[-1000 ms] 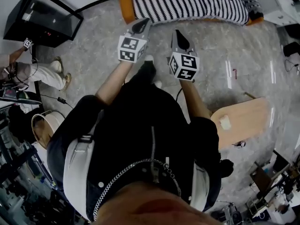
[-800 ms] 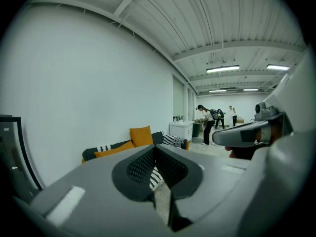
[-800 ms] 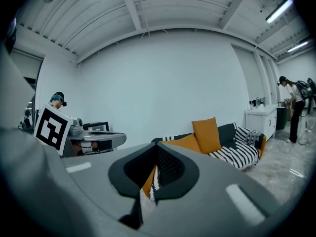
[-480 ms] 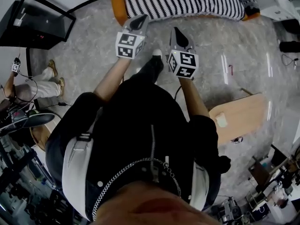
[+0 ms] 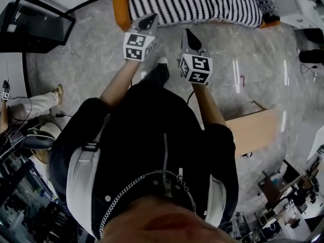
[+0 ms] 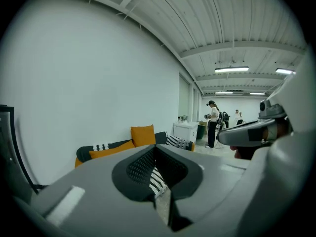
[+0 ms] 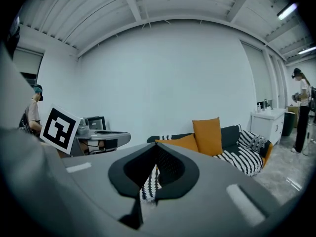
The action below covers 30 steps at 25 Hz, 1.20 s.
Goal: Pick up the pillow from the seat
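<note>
- The left hand-held gripper (image 5: 148,21) and the right hand-held gripper (image 5: 190,35) are both clenched, jaws together with nothing between them. They are held side by side, pointing forward.
- Just ahead of their tips lies a strip of grey floor (image 5: 91,59), narrower than a second ago because the person is walking up.
- Beyond it is the sofa (image 5: 119,9) with its striped cover (image 5: 202,4).
- The orange pillow (image 7: 207,135) leans on the sofa's backrest, ahead of both and well apart. This looks like the approach, and the jaws must open before any grasp.
</note>
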Motion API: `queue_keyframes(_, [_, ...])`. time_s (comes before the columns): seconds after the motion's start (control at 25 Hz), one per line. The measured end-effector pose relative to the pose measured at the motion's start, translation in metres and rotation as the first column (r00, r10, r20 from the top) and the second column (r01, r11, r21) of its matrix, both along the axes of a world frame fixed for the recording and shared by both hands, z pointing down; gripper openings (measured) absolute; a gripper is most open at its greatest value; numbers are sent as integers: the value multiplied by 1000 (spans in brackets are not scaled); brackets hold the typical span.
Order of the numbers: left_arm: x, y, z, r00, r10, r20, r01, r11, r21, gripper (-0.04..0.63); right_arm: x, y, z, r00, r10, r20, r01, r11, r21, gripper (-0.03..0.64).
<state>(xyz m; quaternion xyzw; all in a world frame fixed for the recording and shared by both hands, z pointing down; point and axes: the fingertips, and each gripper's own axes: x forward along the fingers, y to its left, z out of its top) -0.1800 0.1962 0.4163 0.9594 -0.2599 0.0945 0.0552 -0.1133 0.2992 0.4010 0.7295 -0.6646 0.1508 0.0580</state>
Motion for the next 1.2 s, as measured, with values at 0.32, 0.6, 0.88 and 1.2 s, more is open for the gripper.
queue_keyframes(0.32, [51,-58,7,999,-33,13,33,999,-6,9,53,-64,-4,999,-50,-11,50,999,-6,2])
queue_keyframes(0.6, [82,-99,5,998,-52,40,52,999,2,9,94,-105,-2,998,-57,1,57,998,3,2])
queue_keyframes(0.88, [108,-116,5,995,-64,72,64,998,-1,9,123,-115,-1,998,-61,21,61,998,-1,2])
queue_keyframes(1.2, [115,-133,7,996,-64,62,65,998,-6,9,126,-144,4,996,-84,12,84,996,-11,2])
